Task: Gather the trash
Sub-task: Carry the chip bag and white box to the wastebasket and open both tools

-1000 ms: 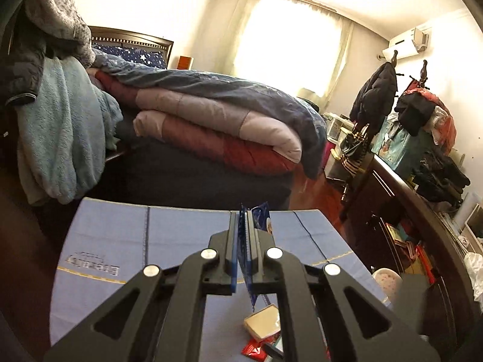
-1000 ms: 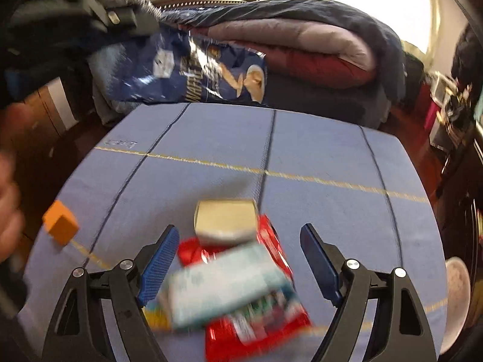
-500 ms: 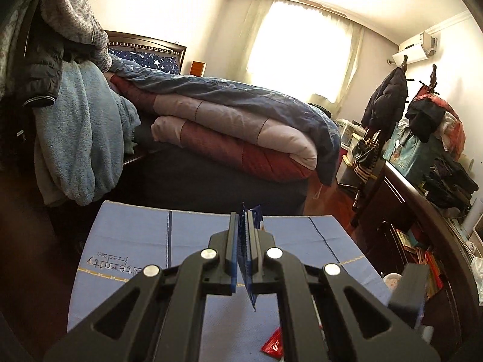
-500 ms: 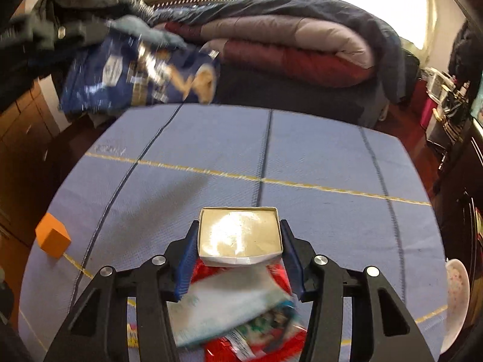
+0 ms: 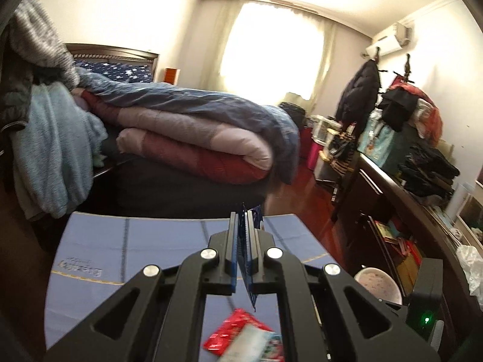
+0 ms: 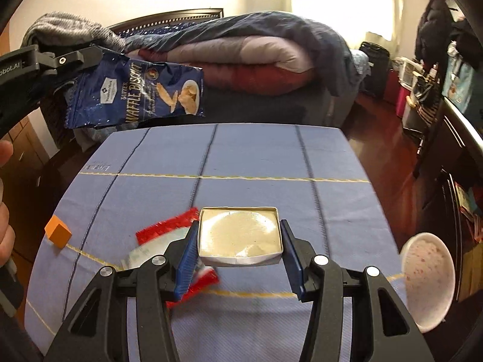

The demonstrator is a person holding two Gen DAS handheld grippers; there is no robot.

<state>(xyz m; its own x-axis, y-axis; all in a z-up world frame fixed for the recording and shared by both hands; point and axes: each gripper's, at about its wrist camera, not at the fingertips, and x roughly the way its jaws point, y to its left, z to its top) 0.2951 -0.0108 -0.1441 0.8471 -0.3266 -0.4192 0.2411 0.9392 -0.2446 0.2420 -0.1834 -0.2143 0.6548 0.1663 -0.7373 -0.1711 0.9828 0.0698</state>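
The right gripper (image 6: pixel 238 238) is clamping a shallow paper tray (image 6: pixel 240 236) between its blue pads, jaws about half-wide and pressing on both of the tray's sides, having just been closing onto it. The tray is sitting level, lifted just above the blue tablecloth (image 6: pixel 256 157). Beneath and to the left of it, a red wrapper (image 6: pixel 169 227) and a pale packet (image 6: pixel 145 255) are lying overlapped on the cloth, blurred. An orange block (image 6: pixel 58 234) is resting near the cloth's left edge, and a white speckled bin (image 6: pixel 427 277) is standing beside the table's right edge, below its level.

The left gripper (image 5: pixel 242 252) is pinching a blue biscuit bag (image 6: pixel 135 92) with its jaws fully closed on the bag's edge; from the right wrist view the bag is hanging in the air over the far left corner of the table.

The cloth is showing dark stitched lines and thin yellow stripes crossing it. Just behind the table a bed (image 5: pixel 193 187) is carrying a folded quilt (image 5: pixel 196 138) in pink, red and grey-blue, with a dark headboard (image 5: pixel 111 51) at the wall. Light blue fabric (image 5: pixel 51 150) is draping at the left. Farther off, a curtained window (image 5: pixel 271 51) is glowing, coats (image 5: pixel 359 90) are hanging on the right wall under an air conditioner (image 5: pixel 389 37), and a dark dresser (image 5: pixel 422 211) is holding piled clothes.
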